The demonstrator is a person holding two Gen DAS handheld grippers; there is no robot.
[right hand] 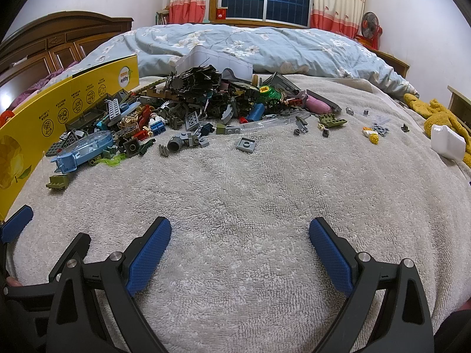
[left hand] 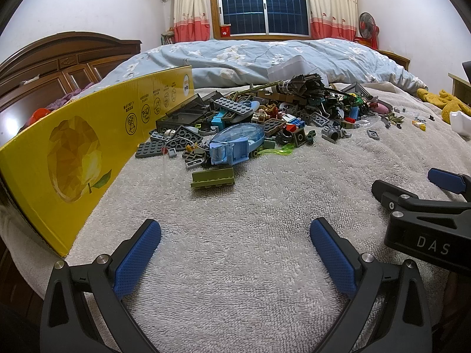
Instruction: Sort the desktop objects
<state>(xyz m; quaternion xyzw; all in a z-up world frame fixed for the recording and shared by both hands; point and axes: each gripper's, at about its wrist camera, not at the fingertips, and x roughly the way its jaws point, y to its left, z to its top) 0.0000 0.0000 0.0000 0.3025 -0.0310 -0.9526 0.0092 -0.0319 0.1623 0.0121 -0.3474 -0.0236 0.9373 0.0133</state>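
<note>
Left gripper (left hand: 235,244), lower centre of its own view: jaws spread wide, nothing between the blue pads, only grey towel (left hand: 250,279) beneath. Right gripper (right hand: 240,244), lower centre of its view: likewise wide apart and empty; in the left view it intrudes at the right edge. Items to sort — a heap of small plastic building bricks (right hand: 206,100) lying on the towel across the middle of both views, well apart from both grippers. Nearest pieces: an olive-green brick (left hand: 213,178) lying alone just below the heap, and a translucent blue canopy shell (left hand: 235,144) at the heap's lower left. Handling, by judgement: light, rigid, smooth-sided; flat plates such as the grey tile (right hand: 246,145) sit low in the towel pile and would likely need an edge-on pinch, while the olive brick offers two long parallel sides. The canopy looks thin-walled — best taken across its narrow width, gently. Strays lie at centre right, among them a yellow-and-white piece (right hand: 371,135). A yellow carton (left hand: 73,158) stands on edge along the left; its interior is not shown. Behind the heap a white container (right hand: 217,58) is half hidden, contents unknown. The dark tangle (right hand: 195,81) atop the heap cannot be resolved into separate parts; the carton's print is too small to read, the yellow fabric at far right is cut off.
</note>
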